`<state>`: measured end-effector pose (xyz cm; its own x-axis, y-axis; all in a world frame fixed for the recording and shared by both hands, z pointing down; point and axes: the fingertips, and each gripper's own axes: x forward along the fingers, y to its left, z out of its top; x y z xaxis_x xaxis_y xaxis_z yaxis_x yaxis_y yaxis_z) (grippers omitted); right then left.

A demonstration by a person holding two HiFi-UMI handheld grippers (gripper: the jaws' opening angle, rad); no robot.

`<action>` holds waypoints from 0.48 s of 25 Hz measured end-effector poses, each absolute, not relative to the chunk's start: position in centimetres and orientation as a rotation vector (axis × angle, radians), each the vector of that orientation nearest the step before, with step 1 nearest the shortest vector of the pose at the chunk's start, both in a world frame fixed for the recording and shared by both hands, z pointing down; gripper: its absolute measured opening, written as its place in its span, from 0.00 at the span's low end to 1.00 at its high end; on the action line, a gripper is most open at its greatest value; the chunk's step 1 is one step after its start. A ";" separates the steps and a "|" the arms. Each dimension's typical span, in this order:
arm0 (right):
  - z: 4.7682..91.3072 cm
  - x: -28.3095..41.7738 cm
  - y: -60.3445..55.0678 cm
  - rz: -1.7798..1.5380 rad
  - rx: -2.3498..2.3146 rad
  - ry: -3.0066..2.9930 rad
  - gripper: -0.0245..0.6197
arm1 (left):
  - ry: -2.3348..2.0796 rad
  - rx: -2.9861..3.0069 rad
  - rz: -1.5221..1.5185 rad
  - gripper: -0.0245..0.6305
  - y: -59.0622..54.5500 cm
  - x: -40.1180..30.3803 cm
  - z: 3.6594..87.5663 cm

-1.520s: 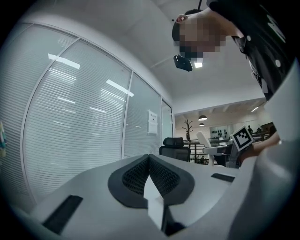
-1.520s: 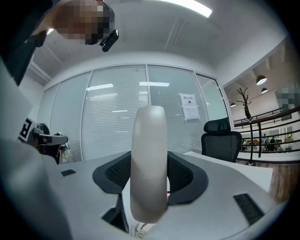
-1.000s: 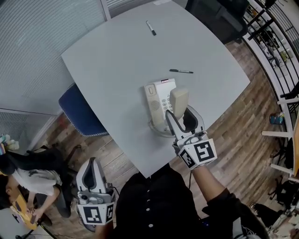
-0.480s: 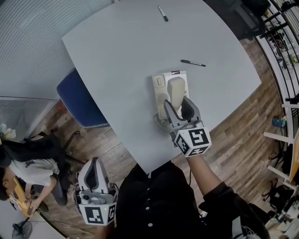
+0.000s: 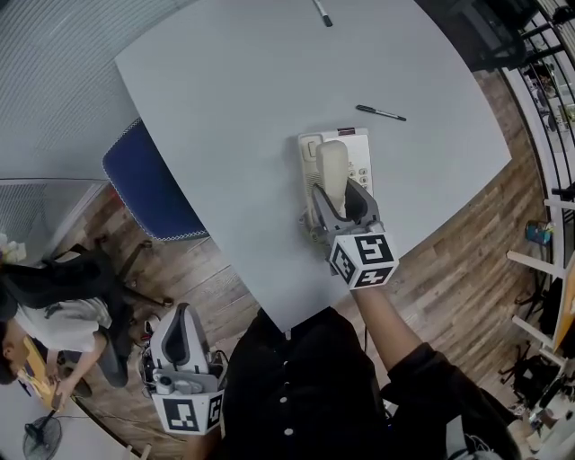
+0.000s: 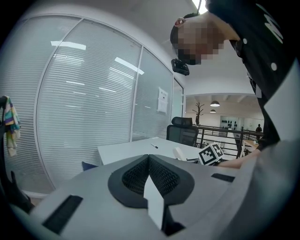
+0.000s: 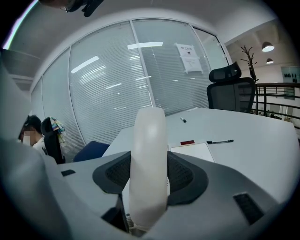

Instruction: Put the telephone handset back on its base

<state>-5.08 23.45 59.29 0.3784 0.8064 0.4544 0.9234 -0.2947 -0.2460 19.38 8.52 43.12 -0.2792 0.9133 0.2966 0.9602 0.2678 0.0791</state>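
Landmark: telephone base (image 5: 357,160), on the grey table (image 5: 225,99).

Far left of the base, off the table: a seated person (image 5: 49,328) on the floor level below. Blue chair (image 5: 144,190) left of the base, tucked at the table edge.

Left gripper (image 5: 181,316) down-left of the base, well clear of the table, held near the wearer's body. Its own view shows the tongs pressed together, nothing between them.

At the base: handset (image 5: 331,172) lies over the base's left-middle part. Part of the cradle recess (image 5: 310,151) shows bare just left of the handset's far end; keypad to its right. Cannot tell whether the handset is seated or just above the recess.

Handset long axis runs near-to-far across the table, parallel with the base's long side; free end points away from the wearer.

Right gripper (image 5: 341,202) comes in from the near side of the base, tongs clenched on the handset's near half, one jaw on each flank.

Right and beyond the base: black pen (image 5: 380,112) lying on the table. Second pen (image 5: 322,13) well beyond, at the far edge.
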 end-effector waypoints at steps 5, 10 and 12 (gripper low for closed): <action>60.8 -4.7 24.2 -0.366 -2.146 -1.510 0.40 | -2.326 -1.752 -0.395 0.06 8.7 19.4 43.9; 62.1 -4.4 24.6 -0.407 -2.103 -1.542 0.40 | -2.320 -1.742 -0.414 0.06 8.9 19.2 44.3; 62.6 -4.2 24.7 -0.440 -2.091 -1.566 0.40 | -2.315 -1.739 -0.427 0.06 9.0 19.2 44.6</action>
<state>-4.17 24.74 62.57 0.2909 0.7992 0.5259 0.9562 -0.2238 -0.1888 19.21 9.01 44.63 -0.2787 0.8981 0.3401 0.9604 0.2595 0.1015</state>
